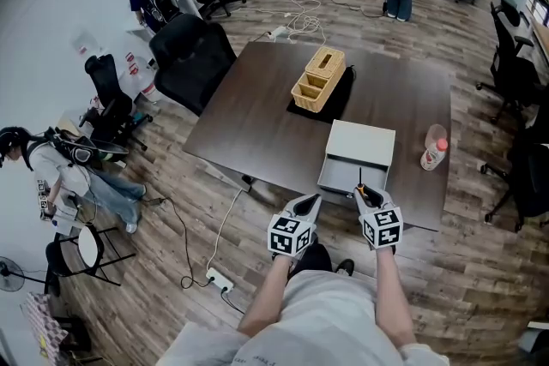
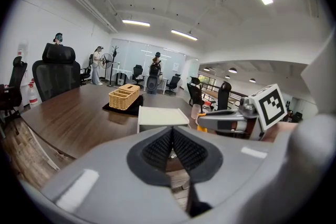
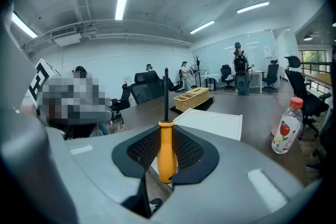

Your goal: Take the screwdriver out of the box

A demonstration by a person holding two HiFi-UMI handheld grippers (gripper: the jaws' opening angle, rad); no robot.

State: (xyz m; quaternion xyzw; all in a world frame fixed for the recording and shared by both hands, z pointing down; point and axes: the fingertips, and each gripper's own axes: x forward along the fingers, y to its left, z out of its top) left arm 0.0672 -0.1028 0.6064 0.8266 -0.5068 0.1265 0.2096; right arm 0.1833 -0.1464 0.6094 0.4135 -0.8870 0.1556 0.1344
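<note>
right hand-held gripper point(image 3: 167, 132) clamps the screwdriver point(image 3: 167, 157) upright — left hand-held gripper point(image 2: 171, 129) pressed closed.

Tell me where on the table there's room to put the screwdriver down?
The widest bare patch of the dark wooden table lies left of the white box, in front of the wicker basket. A narrower strip runs between the box and the red-capped plastic bottle. The near edge by the box is crowded.

left tongs point(image 2: 171, 132): closed, empty | right tongs point(image 3: 166, 136): clamping screwdriver point(image 3: 167, 157)
</note>
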